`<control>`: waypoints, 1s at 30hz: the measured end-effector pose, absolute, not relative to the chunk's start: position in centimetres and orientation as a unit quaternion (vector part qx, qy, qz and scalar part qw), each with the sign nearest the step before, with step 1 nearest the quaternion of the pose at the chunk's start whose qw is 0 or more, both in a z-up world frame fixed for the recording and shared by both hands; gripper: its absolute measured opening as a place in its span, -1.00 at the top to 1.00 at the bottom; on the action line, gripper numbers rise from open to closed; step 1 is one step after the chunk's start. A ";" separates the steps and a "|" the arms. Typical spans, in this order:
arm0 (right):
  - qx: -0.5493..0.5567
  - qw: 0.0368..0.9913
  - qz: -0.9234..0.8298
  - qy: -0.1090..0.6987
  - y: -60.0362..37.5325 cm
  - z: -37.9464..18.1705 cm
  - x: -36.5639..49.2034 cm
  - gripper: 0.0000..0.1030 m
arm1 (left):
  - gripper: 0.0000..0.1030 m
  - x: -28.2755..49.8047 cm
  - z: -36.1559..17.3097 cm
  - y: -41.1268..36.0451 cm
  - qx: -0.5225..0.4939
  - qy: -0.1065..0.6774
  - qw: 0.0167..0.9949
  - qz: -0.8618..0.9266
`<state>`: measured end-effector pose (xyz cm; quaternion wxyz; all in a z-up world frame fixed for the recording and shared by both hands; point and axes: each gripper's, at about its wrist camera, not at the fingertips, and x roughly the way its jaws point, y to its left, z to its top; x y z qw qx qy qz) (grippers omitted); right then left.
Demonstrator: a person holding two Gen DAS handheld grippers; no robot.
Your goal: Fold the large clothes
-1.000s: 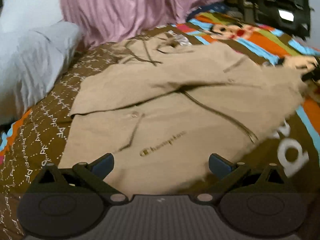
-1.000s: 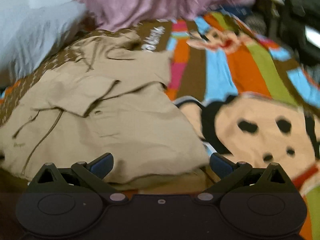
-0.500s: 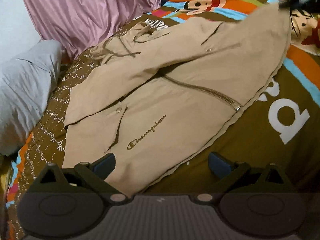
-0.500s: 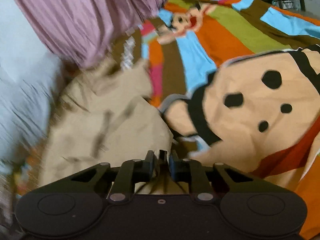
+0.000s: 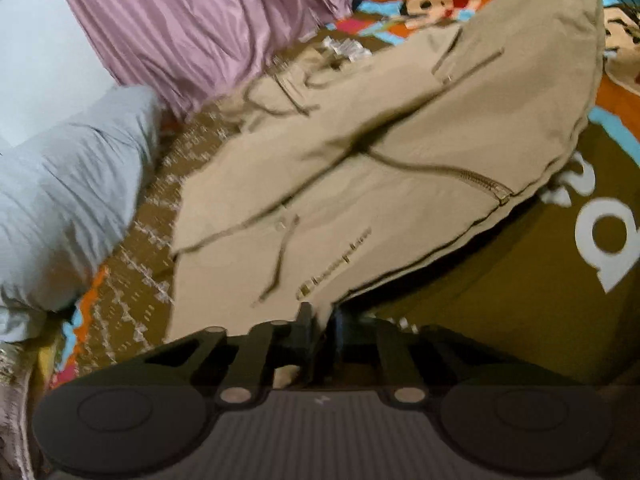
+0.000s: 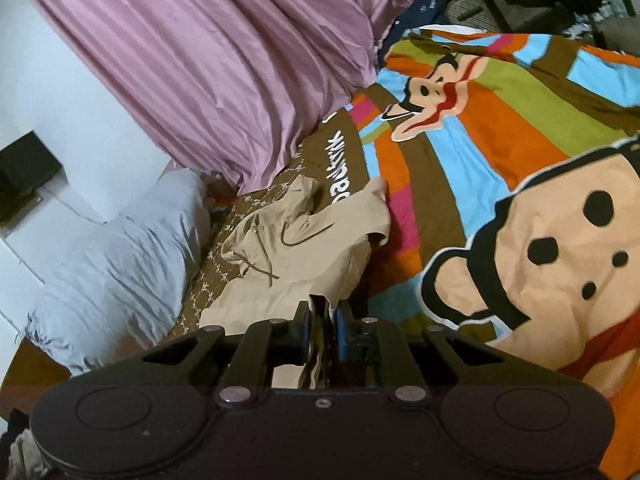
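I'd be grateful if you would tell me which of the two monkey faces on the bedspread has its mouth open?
The far monkey face, up by the pink curtain, shows an open red mouth. The near, larger face beside the right gripper shows only black spots.

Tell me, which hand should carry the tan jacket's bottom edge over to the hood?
Probably the right. The right gripper pinches a bunched corner of the tan jacket, already raised off the cartoon bedspread. The left gripper is shut on the hem near the logo, still low, better as an anchor.

I am in a home bedroom. A bed with a striped cartoon cover fills my view, a grey pillow at its far-left edge, pink curtains behind.
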<state>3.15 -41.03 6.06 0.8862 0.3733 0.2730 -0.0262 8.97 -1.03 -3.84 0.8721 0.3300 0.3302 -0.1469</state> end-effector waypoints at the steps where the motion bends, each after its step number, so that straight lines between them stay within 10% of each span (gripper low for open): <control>1: 0.376 0.885 -0.029 0.272 -41.0 5.9 2.8 0.76 | 0.93 8.9 -3.3 -0.9 0.324 0.324 0.876 -0.148; 11: 0.363 0.891 -0.043 0.268 -40.5 7.1 -4.5 0.77 | 0.95 4.2 2.0 2.4 0.281 0.342 0.868 -0.224; 17: 0.293 0.889 -0.067 0.346 -39.4 4.8 -6.0 0.67 | 0.62 6.3 0.2 4.5 0.208 0.423 0.843 -0.259; 21: 0.266 0.893 -0.079 0.356 -39.6 4.8 -5.8 0.26 | -0.30 7.5 1.3 6.9 0.160 0.429 0.847 -0.268; 30: 0.132 0.926 -0.061 0.347 -39.6 10.5 -0.9 -0.74 | -0.90 15.4 5.0 10.0 0.093 0.416 0.881 -0.204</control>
